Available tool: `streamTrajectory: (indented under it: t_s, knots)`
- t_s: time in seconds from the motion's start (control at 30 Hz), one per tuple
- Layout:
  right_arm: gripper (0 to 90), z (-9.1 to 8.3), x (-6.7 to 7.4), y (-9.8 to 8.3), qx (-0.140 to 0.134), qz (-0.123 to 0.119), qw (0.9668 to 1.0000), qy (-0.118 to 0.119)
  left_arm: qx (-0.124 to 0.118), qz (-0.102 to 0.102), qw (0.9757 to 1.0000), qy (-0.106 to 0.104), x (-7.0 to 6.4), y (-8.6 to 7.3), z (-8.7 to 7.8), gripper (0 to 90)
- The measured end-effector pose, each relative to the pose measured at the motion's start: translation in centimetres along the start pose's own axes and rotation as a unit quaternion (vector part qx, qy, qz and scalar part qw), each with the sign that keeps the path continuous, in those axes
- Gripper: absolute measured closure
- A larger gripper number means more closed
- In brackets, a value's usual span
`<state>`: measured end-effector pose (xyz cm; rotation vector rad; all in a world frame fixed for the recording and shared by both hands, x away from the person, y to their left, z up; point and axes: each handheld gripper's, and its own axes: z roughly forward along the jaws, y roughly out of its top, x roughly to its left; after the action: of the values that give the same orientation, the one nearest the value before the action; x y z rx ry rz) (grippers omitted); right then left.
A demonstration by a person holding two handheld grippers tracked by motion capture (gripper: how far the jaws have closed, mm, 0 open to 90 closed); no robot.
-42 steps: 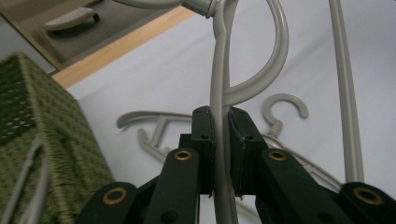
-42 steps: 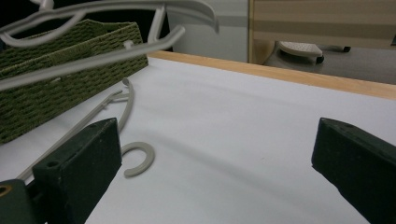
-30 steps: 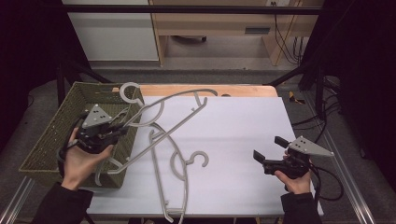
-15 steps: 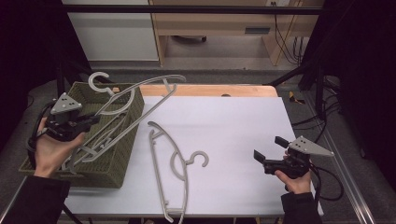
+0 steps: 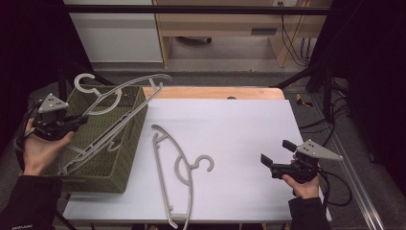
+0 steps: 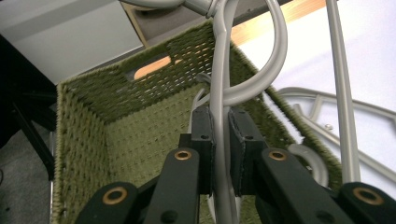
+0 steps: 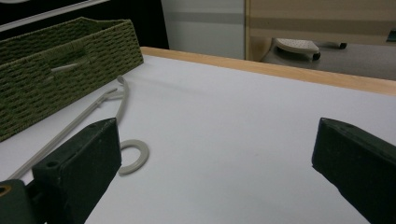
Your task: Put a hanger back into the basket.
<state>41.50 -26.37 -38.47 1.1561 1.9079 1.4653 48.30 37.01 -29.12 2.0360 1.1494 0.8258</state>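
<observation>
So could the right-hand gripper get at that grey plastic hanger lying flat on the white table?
Probably yes. The right gripper is open and holds nothing, and bare white table lies between it and the grey plastic hanger. The left gripper is busy over the green woven basket.

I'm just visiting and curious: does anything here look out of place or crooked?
Yes. The grey hanger clamped in the left gripper sits tilted across the green basket, its hook and one end poking past the rim. Another hanger lies loose on the white table.
</observation>
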Motion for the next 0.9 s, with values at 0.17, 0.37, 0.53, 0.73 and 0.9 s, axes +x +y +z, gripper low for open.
streamTrajectory:
  t_s: [0.17,0.37,0.53,0.73,0.9]
  knots:
    - [1.7,0.2,0.0,-0.1,0.003,0.0,1.0,0.001,0.0,-0.014,0.9997,0.021,1.7,-0.8,0.4,81.6]
    - [1.7,0.3,0.0,-0.1,0.006,-0.002,1.0,0.001,0.016,-0.027,0.999,0.031,3.5,-1.9,1.1,81.5]
    - [1.7,0.3,0.0,-0.1,0.004,-0.001,1.0,0.0,0.026,-0.032,0.9985,0.035,4.7,-3.0,1.6,81.5]
    - [1.7,0.6,0.0,-0.2,0.009,0.001,1.0,0.0,0.033,-0.023,0.9983,0.041,5.3,-3.6,1.7,81.5]
    - [1.7,0.6,0.0,-0.3,0.011,-0.001,0.9999,0.001,0.034,-0.016,0.9981,0.049,5.8,-3.9,1.9,81.5]
